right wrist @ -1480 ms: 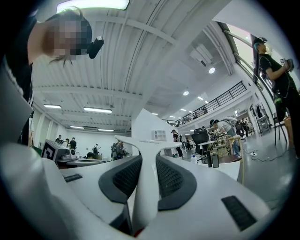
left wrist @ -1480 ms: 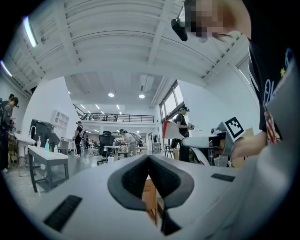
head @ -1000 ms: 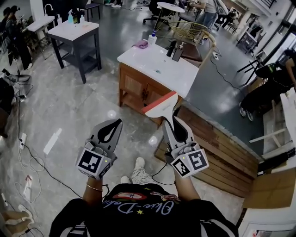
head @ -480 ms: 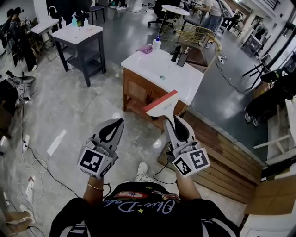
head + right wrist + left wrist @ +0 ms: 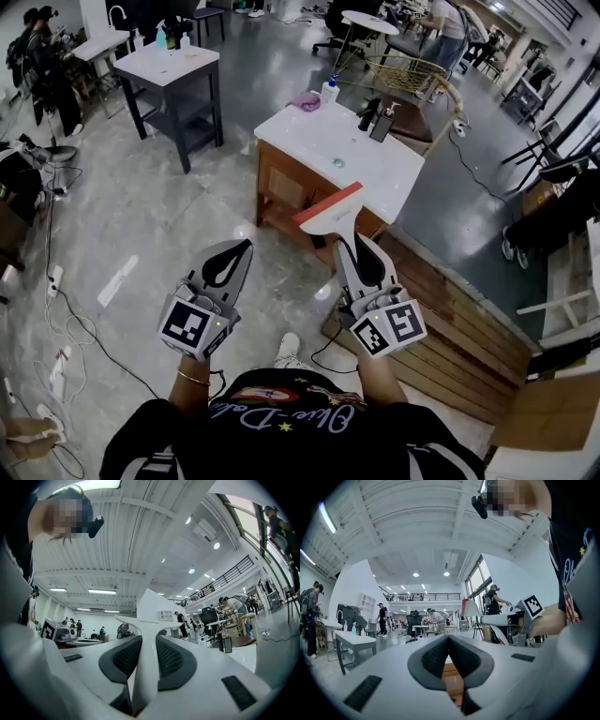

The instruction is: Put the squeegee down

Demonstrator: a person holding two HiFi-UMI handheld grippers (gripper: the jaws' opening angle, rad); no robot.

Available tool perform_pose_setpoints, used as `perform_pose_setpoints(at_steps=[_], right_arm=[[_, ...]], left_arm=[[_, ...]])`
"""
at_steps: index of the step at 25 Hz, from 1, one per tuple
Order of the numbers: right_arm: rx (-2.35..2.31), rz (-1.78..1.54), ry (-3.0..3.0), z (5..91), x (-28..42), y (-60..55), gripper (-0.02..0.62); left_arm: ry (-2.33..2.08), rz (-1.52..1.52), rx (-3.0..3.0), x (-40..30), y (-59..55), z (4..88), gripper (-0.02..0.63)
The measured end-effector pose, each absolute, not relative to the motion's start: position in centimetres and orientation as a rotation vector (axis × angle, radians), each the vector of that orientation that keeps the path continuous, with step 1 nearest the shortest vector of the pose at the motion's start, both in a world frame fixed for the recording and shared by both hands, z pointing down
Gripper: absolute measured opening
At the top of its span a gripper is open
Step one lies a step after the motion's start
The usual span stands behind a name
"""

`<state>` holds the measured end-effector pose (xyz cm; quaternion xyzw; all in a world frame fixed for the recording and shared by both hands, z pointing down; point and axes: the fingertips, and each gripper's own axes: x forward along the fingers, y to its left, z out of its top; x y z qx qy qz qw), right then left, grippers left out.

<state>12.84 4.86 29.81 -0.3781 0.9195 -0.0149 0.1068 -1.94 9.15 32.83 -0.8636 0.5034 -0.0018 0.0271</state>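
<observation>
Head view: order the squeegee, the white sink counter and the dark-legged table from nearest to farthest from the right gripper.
1. squeegee, clamped in the right gripper.
2. white sink counter, just ahead, past the blade.
3. dark-legged table, farther off at upper left.

Two grippers show in the head view: the left gripper (image 5: 238,249) at seven o'clock and the right gripper (image 5: 351,246) at five. There is one squeegee (image 5: 328,210). One wooden vanity (image 5: 281,187) at twelve carries one blue-capped bottle (image 5: 330,91) and one purple cloth (image 5: 307,101). One dark table (image 5: 173,67) at eleven carries two bottles: a teal bottle (image 5: 161,37) and a pale bottle (image 5: 184,42).
</observation>
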Motion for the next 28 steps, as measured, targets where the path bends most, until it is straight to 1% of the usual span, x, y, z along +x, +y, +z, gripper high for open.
perform_pose_setpoints(at_steps=[8, 22, 28], right_arm=[[-1.064, -0.058, 2.719, 30.1, 12.1, 3.0, 0.083], [-1.013, -0.108, 2.704, 30.7, 12.6, -0.4, 0.083], [-1.002, -0.124, 2.698, 31.1, 12.9, -1.7, 0.083]], left_arm=[[1.619, -0.027, -2.640, -2.7, 8.0, 32.9, -0.011], [1.643, -0.068, -2.628, -1.7, 5.1, 33.1, -0.011], [1.682, 0.025, -2.533, -2.2, 4.3, 31.3, -0.011]])
